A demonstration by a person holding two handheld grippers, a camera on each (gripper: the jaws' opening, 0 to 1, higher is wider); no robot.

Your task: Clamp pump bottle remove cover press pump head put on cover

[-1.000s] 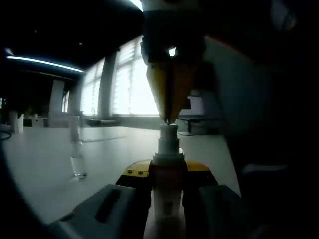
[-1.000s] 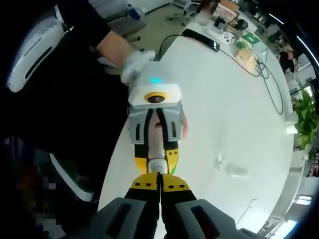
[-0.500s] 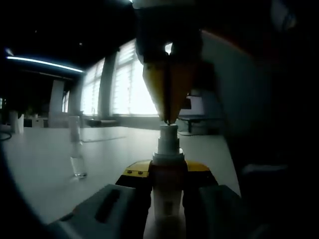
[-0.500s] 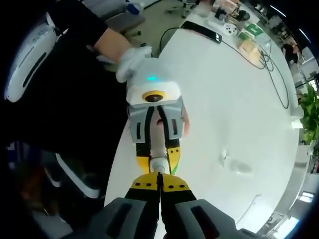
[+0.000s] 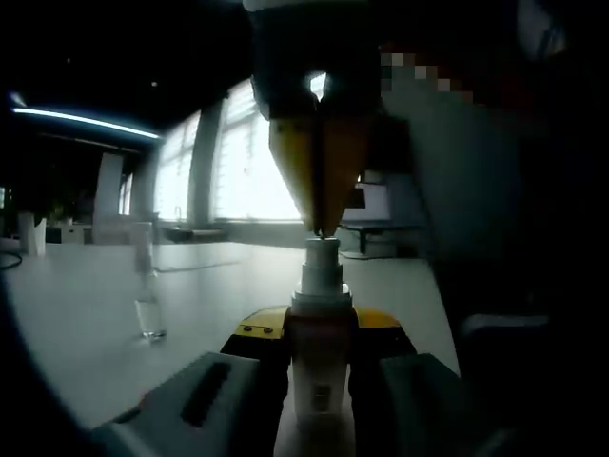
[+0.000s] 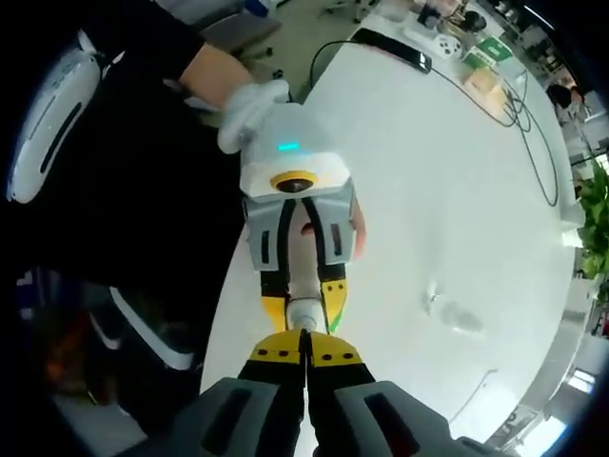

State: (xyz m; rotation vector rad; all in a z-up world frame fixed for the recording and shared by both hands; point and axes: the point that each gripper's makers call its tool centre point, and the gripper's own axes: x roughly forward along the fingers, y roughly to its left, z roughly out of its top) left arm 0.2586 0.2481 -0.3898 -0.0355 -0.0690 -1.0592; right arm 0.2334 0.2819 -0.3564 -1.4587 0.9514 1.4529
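You had the bottle (image 5: pixel 319 367) clamped upright between the left gripper's (image 5: pixel 319 357) jaws, just above the table (image 5: pixel 86 324). The right gripper (image 6: pixel 305 345) came at it from above, jaws pressed together, tips touching the top of the pump head (image 5: pixel 321 252). In the right gripper view the bottle (image 6: pixel 303 286) sat inside the left gripper (image 6: pixel 303 303), with your gloved hand (image 6: pixel 249 107) behind it. The clear cover (image 5: pixel 147 281) stood on the table, well apart from the bottle, its base up.
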